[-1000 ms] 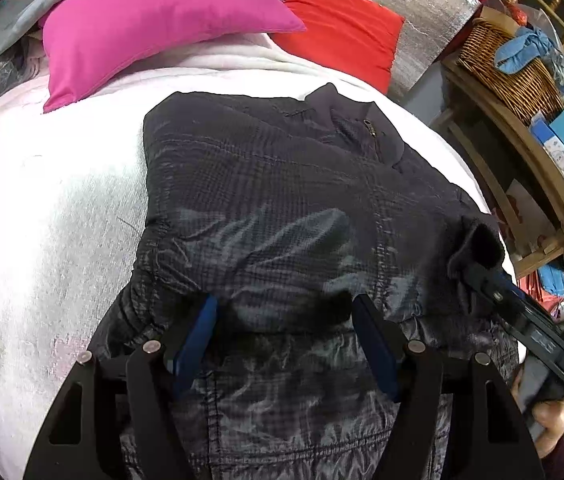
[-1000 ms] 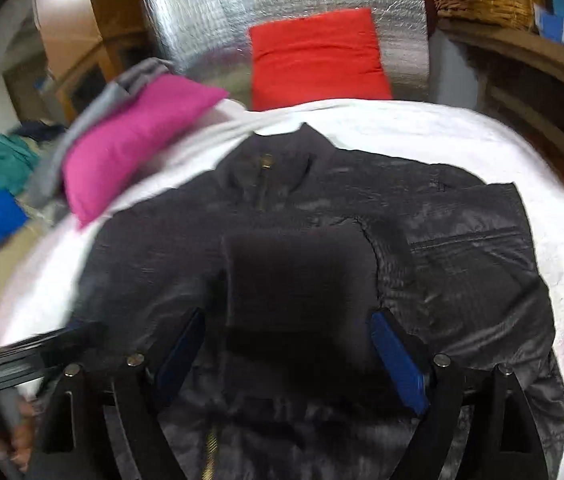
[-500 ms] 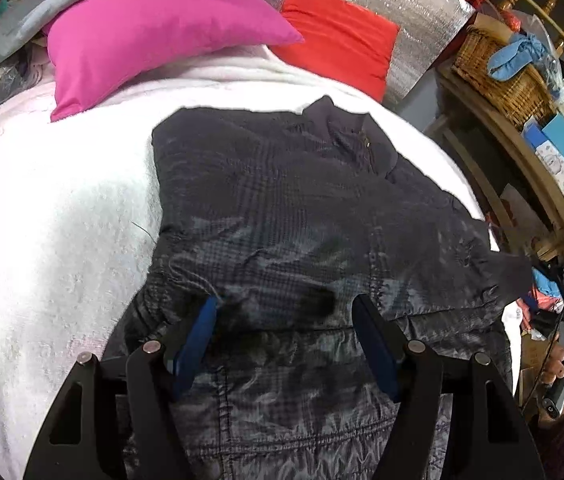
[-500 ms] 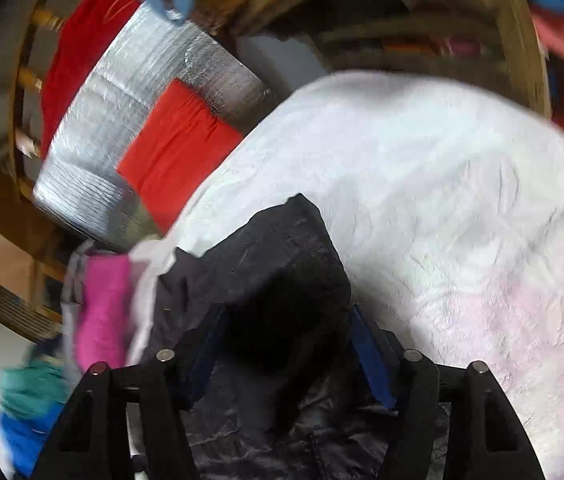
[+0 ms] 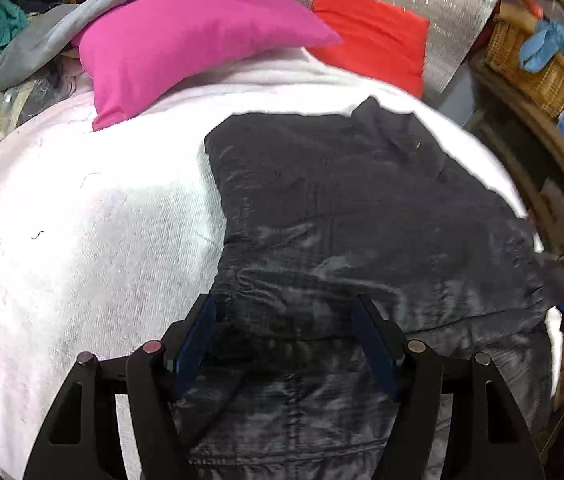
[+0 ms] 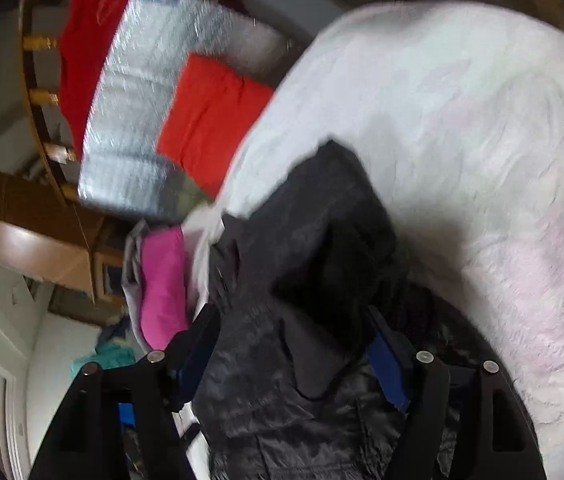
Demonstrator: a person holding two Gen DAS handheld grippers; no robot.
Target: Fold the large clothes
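Broadly, a white blanket carries the black jacket, below a pink pillow and red cushion. Left gripper spread wide over it; right gripper spread, fabric bunched between. No legible writing.

Right wrist view smearing with motion blur, black jacket bunching between the right gripper fingers and hiding any grip, jacket hem running off the left view's bottom edge.
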